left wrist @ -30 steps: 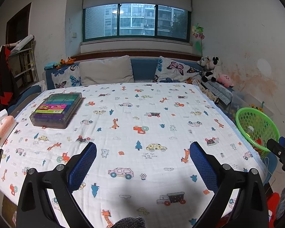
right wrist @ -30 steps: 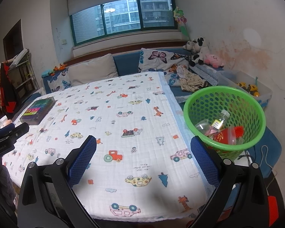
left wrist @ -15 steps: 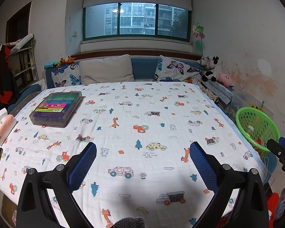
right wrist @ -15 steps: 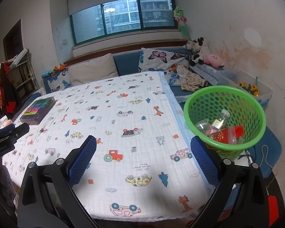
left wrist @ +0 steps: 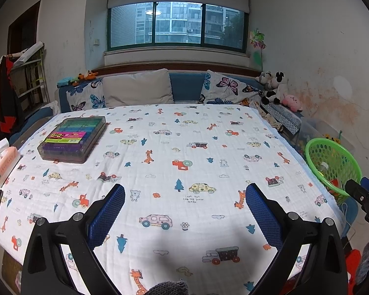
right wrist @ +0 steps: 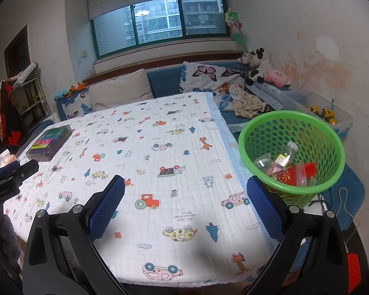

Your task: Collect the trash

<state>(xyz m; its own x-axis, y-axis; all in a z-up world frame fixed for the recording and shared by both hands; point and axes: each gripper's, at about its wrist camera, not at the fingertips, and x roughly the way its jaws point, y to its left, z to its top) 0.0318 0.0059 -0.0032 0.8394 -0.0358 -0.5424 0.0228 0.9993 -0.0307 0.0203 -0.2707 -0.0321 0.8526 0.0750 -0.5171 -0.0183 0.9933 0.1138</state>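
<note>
A green mesh basket [right wrist: 270, 132] stands off the table's right edge; inside lie a clear plastic bottle [right wrist: 286, 153], a red wrapper [right wrist: 291, 175] and other trash. The same basket [left wrist: 315, 162] shows at the right of the left wrist view. My left gripper [left wrist: 184, 206] hovers open over the near part of the cartoon-print cloth [left wrist: 184, 147], nothing between its blue pads. My right gripper [right wrist: 185, 205] is open too, above the cloth's near right part, its right finger just in front of the basket.
A clear case of coloured markers [left wrist: 72, 139] lies at the table's far left. A pink tissue pack [left wrist: 2, 163] sits at the left edge. Cushions [left wrist: 137, 87] and plush toys [left wrist: 274, 88] line the sofa behind; a clear bin of toys [right wrist: 317, 109] stands by the right wall.
</note>
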